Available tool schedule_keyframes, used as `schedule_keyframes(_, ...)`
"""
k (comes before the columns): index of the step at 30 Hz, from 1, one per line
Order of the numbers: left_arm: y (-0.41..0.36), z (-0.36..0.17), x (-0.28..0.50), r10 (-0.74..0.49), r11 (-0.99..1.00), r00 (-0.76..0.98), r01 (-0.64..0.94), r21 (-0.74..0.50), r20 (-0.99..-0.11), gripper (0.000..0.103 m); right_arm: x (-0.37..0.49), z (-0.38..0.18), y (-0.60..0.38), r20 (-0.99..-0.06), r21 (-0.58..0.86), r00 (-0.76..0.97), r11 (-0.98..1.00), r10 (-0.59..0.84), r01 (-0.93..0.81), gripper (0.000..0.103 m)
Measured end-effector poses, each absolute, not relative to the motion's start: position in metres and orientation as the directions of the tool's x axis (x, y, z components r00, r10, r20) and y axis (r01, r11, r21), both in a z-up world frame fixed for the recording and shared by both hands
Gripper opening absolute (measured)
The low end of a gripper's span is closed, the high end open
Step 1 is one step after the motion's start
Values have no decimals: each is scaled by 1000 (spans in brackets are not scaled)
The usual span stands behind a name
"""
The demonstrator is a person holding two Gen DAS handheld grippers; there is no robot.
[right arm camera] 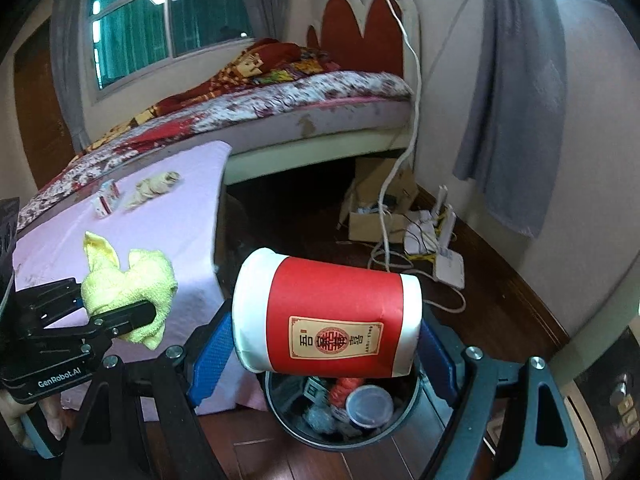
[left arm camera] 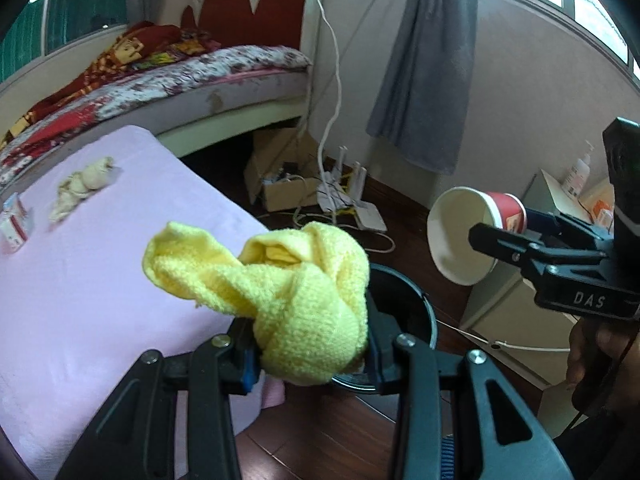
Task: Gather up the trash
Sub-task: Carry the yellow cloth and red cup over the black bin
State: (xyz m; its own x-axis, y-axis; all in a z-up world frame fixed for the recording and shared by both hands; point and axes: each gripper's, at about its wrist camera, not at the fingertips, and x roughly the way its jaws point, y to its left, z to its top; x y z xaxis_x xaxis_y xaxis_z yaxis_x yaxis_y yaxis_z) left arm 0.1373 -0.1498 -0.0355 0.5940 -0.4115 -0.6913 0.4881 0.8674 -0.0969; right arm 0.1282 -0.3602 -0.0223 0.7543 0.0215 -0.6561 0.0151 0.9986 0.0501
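Two grippers carry trash to a round, dark bin (right arm camera: 344,420) that stands on the wooden floor (right arm camera: 500,300) just beside a table draped in pink cloth (left arm camera: 100,280). Left gripper (left arm camera: 308,344): fingers clamped on a bunched yellow cloth (left arm camera: 280,280), held at the near rim of the bin. Right gripper (right arm camera: 326,344): blue-padded fingers spread wide yet pressed against both ends of a paper cup (right arm camera: 328,312), which lies on its side directly above the bin's mouth.

Risks, as judged from this position. The cup is rigid only along its rolled lip; its thin wall could buckle under pressure, and its length nearly spans the bin's opening, so a release off-centre could leave it lodged on the rim or let it roll onto the floor. The cloth is soft, looped terry, knotted into a loose lump with a free tail; the tail could snag a finger or drape over the rim instead of dropping in. Both grippers converge on one opening and could collide.

The bin already holds a lidded plastic tub (right arm camera: 370,404) and crumpled wrappers, leaving less depth. On the table remain a crumpled pale wad (left arm camera: 82,188) and a small carton (left arm camera: 14,222).
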Motion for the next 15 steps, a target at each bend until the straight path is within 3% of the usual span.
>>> schedule_keyframes(15, -184, -87, 150, -471, 823, 462, 536, -187, -751, 42, 127, -90, -401, -744, 87, 665, 996, 60, 7, 84)
